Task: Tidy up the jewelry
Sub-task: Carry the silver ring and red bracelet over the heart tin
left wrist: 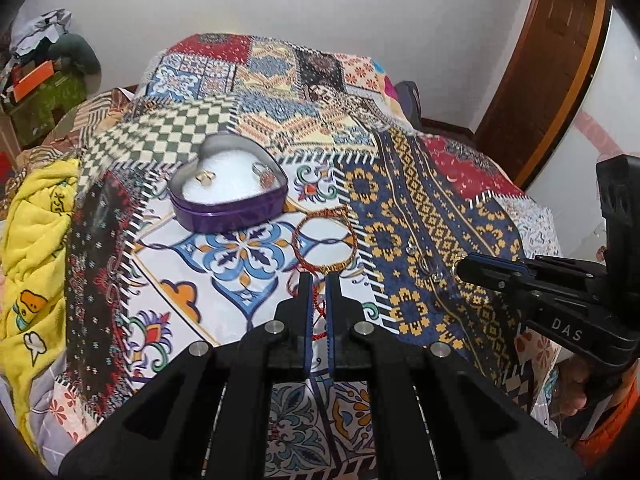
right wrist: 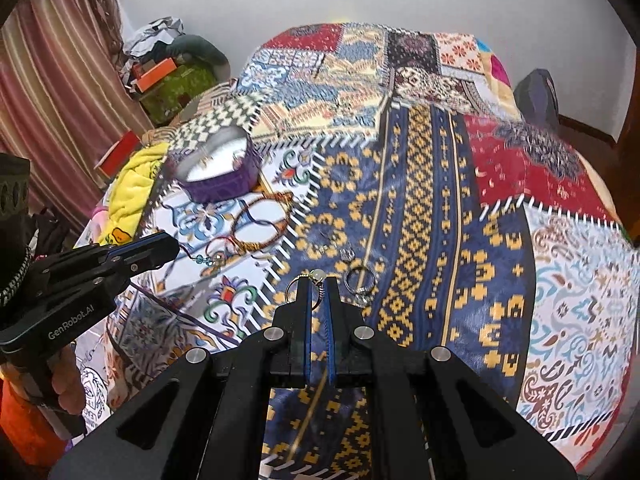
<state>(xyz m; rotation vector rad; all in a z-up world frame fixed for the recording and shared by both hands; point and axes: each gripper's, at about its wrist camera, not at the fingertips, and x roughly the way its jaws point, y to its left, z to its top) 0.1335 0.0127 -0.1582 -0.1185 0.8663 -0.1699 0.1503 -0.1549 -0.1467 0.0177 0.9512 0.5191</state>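
Observation:
A purple heart-shaped tin [left wrist: 224,210] with white padding holds a gold ring [left wrist: 206,176] and a second ring [left wrist: 264,170]; it also shows in the right wrist view [right wrist: 218,186]. A red-and-gold bangle [left wrist: 325,240] lies in front of it on the patchwork cloth. My left gripper [left wrist: 319,280] is nearly shut around a red cord just below the bangle. My right gripper [right wrist: 319,282] is shut on a thin ring with a pale bead [right wrist: 316,275], just above the cloth. Silver rings [right wrist: 360,282] lie loose beside it, also seen in the left wrist view [left wrist: 427,266].
The patchwork cloth [left wrist: 420,200] covers a bed. A yellow towel [left wrist: 36,240] lies at its left edge. Clutter and boxes [right wrist: 168,76] stand by the curtain at back left. A beaded strand [right wrist: 206,259] lies near the left gripper's tip.

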